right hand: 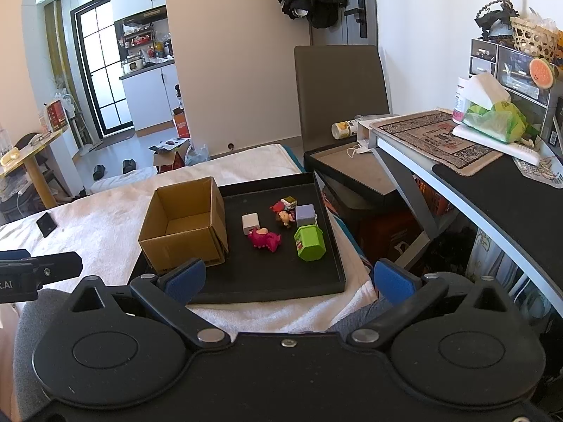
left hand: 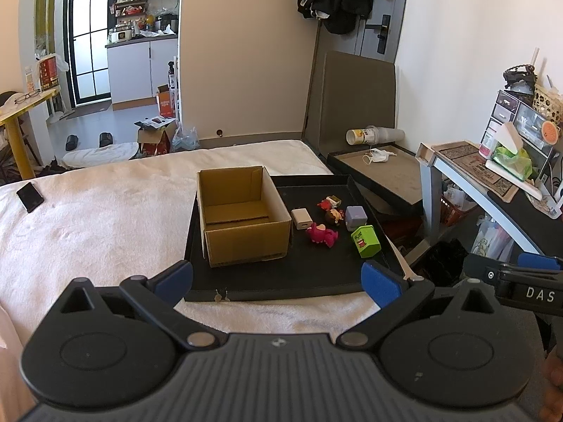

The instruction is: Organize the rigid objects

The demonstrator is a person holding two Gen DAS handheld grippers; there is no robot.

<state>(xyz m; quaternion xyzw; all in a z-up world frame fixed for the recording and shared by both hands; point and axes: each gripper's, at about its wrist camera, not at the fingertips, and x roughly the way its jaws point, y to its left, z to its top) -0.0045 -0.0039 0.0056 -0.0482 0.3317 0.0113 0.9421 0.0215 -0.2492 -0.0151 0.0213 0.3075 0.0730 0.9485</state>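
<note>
The left gripper (left hand: 278, 285) has its jaws spread wide with nothing between them, held above the near edge of a black tray (left hand: 281, 281). The right gripper (right hand: 288, 283) is likewise wide and empty, near the tray's near right corner. The tray lies on a white towel (left hand: 88, 232). On its left part stands an open cardboard box (left hand: 242, 214), apparently empty. To the right of the box lie a white charger (left hand: 302, 218), a pink toy (left hand: 322, 234), a green cube (left hand: 366, 241), a lilac cube (left hand: 355, 217) and, at the far side, small figurines (left hand: 332, 209) too small to identify. A black phone (left hand: 30, 196) lies far left on the towel.
</note>
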